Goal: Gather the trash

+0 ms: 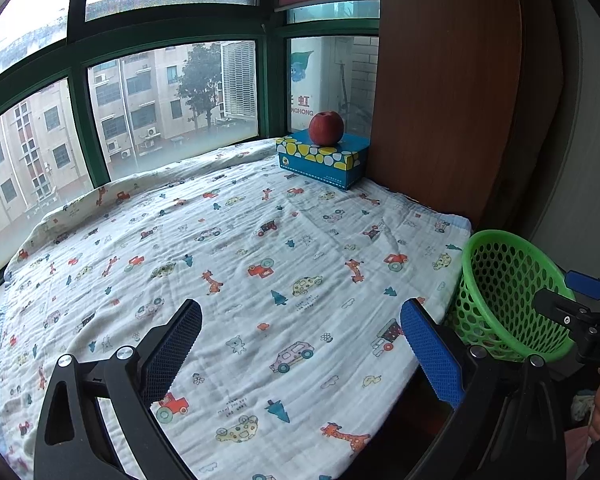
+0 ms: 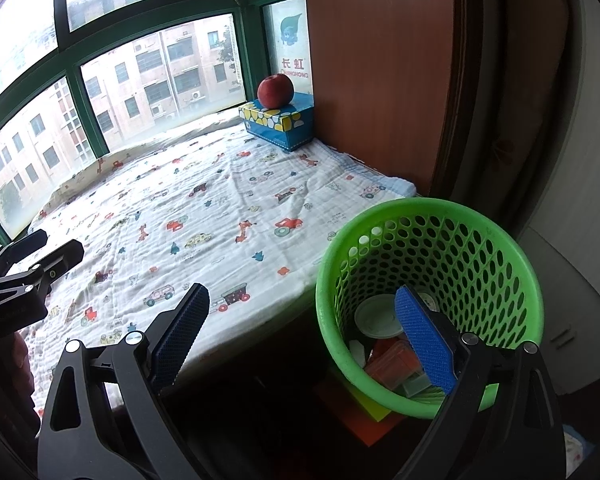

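- Right now your left hand-held gripper point(image 1: 300, 344) hangs wide apart and empty over the printed blanket point(image 1: 228, 248).
- Your right hand-held gripper point(image 2: 300, 332) is equally wide, holding nothing, one finger above the green basket point(image 2: 495, 240).
- That basket, just beside the blanket's edge, holds trash: a white round lid point(image 2: 377, 316), an orange packet point(image 2: 391, 360), other scraps.
- Far back, an apple point(image 2: 275, 90) sits on the blue tissue box point(image 2: 278, 124).

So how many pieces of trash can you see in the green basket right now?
About 4 in the green basket: a white round lid, a white scrap, an orange packet and a greenish piece. The right gripper hides part of the bottom, so there may be more.
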{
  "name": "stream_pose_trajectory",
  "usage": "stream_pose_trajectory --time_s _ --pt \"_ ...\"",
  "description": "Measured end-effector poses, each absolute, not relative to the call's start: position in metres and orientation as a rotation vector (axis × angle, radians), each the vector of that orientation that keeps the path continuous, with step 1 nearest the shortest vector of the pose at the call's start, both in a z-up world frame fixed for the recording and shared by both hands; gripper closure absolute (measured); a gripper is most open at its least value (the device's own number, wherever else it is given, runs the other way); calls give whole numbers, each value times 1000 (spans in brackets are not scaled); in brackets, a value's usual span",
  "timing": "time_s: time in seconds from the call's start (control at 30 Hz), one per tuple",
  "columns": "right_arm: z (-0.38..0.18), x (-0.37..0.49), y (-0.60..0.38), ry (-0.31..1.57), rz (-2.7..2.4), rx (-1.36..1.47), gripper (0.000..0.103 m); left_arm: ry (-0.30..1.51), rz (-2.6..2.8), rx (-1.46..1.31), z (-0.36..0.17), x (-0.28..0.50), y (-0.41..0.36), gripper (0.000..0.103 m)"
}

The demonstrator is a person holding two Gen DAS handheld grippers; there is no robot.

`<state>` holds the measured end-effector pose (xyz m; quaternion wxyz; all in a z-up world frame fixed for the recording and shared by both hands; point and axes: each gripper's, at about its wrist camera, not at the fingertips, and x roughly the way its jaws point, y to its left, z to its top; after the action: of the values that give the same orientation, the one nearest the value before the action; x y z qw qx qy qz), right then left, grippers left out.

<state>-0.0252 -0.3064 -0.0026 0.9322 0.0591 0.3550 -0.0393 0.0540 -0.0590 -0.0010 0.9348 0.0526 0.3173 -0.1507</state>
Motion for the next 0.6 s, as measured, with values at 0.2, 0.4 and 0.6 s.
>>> stream_pose_trajectory --time_s 0.2,0.4,0.6 --pt "-3 -25 -306 727 -77 124 10 650 -310 108 -2 53 -59 7" --pt "-3 -25 -306 728 -78 123 10 659 -316 104 -3 53 -59 7" --pt "-5 -25 -306 730 -78 125 10 666 -316 108 -5 54 -61 7"
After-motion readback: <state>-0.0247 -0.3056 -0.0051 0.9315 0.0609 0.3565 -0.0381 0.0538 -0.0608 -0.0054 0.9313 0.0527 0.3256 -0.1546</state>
